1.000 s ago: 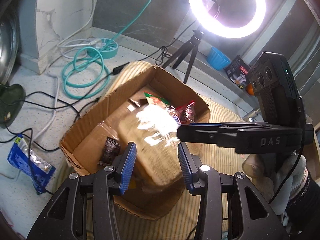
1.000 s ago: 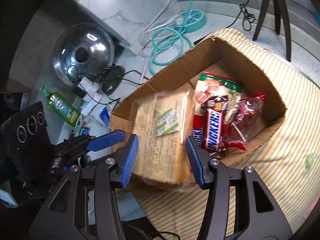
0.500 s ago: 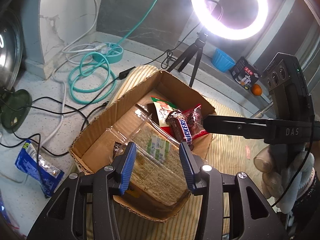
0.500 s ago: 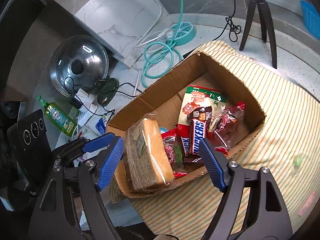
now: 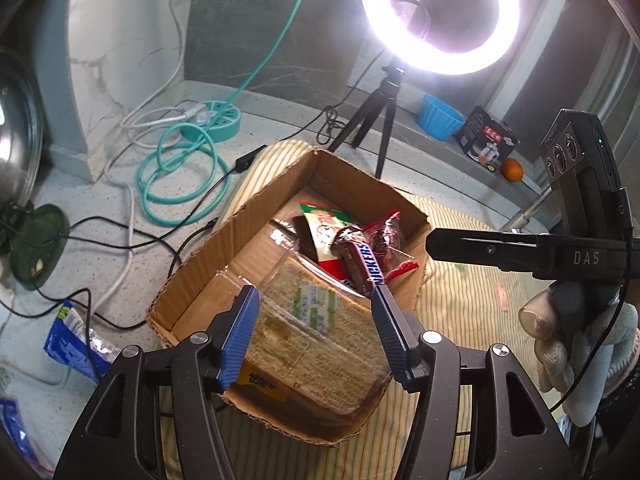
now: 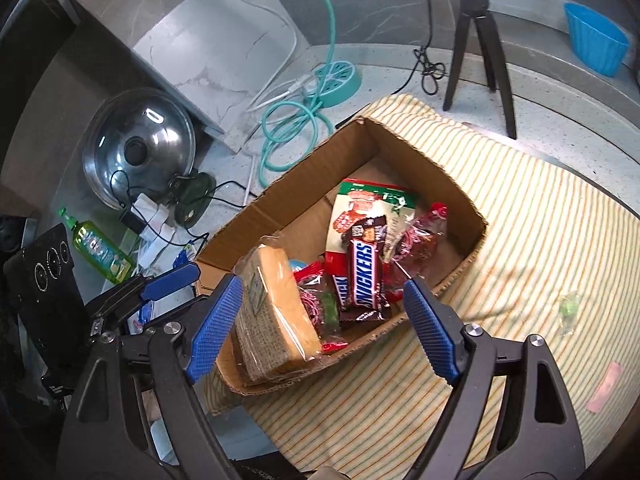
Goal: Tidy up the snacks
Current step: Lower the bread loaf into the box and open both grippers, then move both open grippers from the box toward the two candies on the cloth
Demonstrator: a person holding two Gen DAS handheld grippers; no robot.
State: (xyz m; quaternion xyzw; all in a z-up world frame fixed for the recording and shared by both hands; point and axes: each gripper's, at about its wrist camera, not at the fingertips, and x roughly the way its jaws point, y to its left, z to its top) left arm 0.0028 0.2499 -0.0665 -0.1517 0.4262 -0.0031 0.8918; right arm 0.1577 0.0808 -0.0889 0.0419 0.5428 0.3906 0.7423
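Observation:
A cardboard box (image 5: pixel 248 216) (image 6: pixel 288 196) sits on a striped cloth (image 6: pixel 520 208). Inside lie a wrapped tan bread pack (image 5: pixel 316 332) (image 6: pixel 276 312), a Snickers bar (image 5: pixel 366 264) (image 6: pixel 364 276), a green-and-white snack bag (image 6: pixel 368 204) and red candy packets (image 6: pixel 420 240). My left gripper (image 5: pixel 316 336) is open above the bread pack and holds nothing. My right gripper (image 6: pixel 324 324) is open wide above the box's near end, empty. The right gripper also shows in the left wrist view (image 5: pixel 520 256).
A ring light on a tripod (image 5: pixel 436 12), a teal hose coil (image 5: pixel 180 176), cables, a steel pot lid (image 6: pixel 140 148), a green bottle (image 6: pixel 100 252) and a blue packet (image 5: pixel 72 340) lie around the box. A small green candy (image 6: pixel 570 306) and a pink wrapper (image 6: pixel 604 386) lie on the cloth.
The right gripper opened and let go of the bread pack, which now rests in the box. Both grippers pulled back and up; the left one opened wider.

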